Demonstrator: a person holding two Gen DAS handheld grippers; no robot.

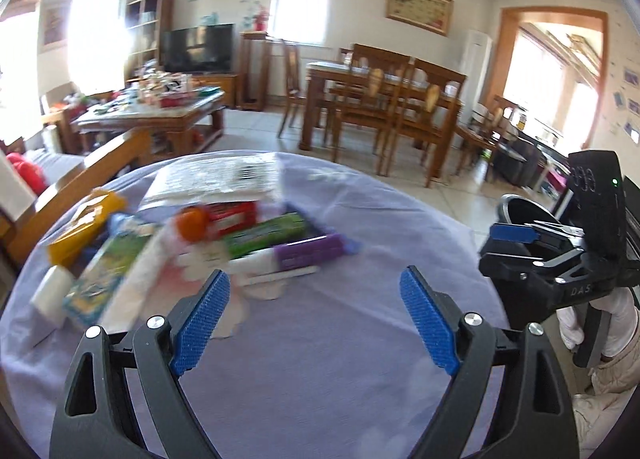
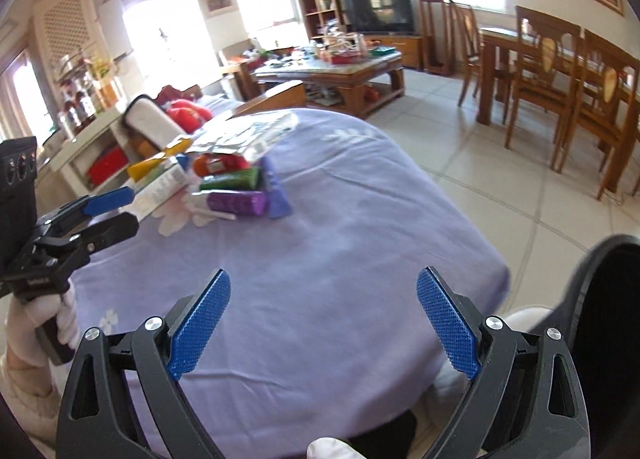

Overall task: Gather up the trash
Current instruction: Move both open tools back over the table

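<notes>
Trash, a loose heap of colourful wrappers and packets (image 1: 192, 243), lies on the far left part of a round worktop draped in a lilac cloth (image 1: 340, 339). Nearest its edge sits a purple plastic-wrapped roll (image 1: 308, 253), its long axis running across the view, with a green wrapped roll (image 1: 266, 237) just behind it and a yellow packet (image 1: 86, 225) further left. The left gripper (image 1: 316, 319) has its blue-padded fingers spread wide with nothing between them, and the heap lies ahead and slightly left of them. The right gripper (image 2: 324, 325) is equally wide and empty, with the heap well ahead and to its left (image 2: 236, 201). By my reading the left hand is nearer, and a black bin (image 1: 524, 215) waits off the worktop's right edge.
</notes>
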